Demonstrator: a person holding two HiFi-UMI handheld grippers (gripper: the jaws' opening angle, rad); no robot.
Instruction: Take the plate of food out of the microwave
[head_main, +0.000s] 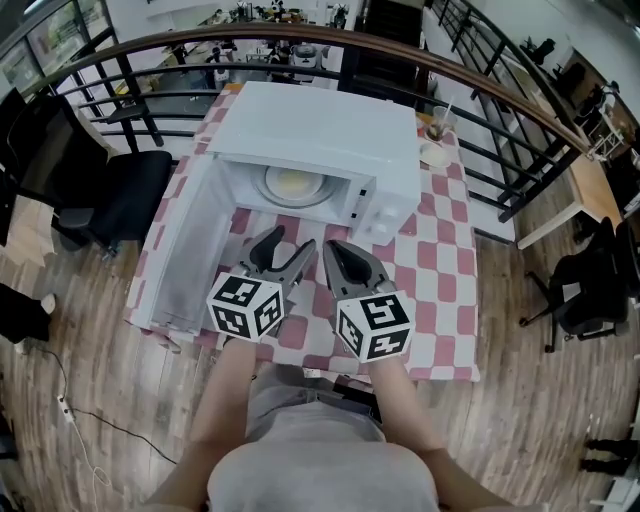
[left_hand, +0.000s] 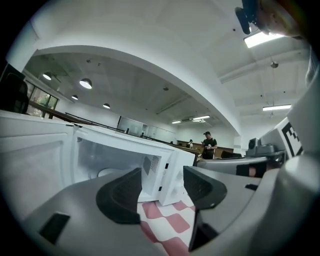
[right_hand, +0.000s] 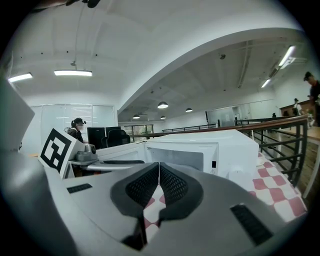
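Microwave (head_main: 320, 130) sits on the counter (head_main: 440, 300), which is covered in red-and-white check. Its door (head_main: 185, 250) hangs wide open, swung out to the left side in the head view. The plate (head_main: 270, 190) is inside the microwave, approx. centred on the cavity floor, w/ pale yellowish food (head_main: 297, 183) on it. Nothing touches the plate.

Both tongs hang over the counter just in front of the open cavity. They are side by side, pointing at the microwave and clear of it.

- **Left tongs** (head_main: 287, 250): jaws apart, nothing btw them. The left gripper view shows only checked counter and the microwave's front panel (left_hand: 170, 170) through the gap. In that view a white arc of the plate (left_hand: 106, 172) shows inside the cavity, past the left jaw.
- **Right tongs** (head_main: 338, 252): jaws together, pads meeting along a thin line in the right gripper view, nothing clamped. The microwave (right_hand: 225, 147) is ahead of them in that view, door open toward the left.

The person's bare forearms (head_main: 235, 385) reach down to the marker cubes on both tongs.

At the counter's far right corner, beside the microwave, a cup (head_main: 437, 125) w/ a straw stands next to a saucer (head_main: 437, 153). A curved railing (head_main: 500, 80) runs behind the counter. A black chair (head_main: 120, 195) is on the wood floor (head_main: 90, 400), left of the counter.
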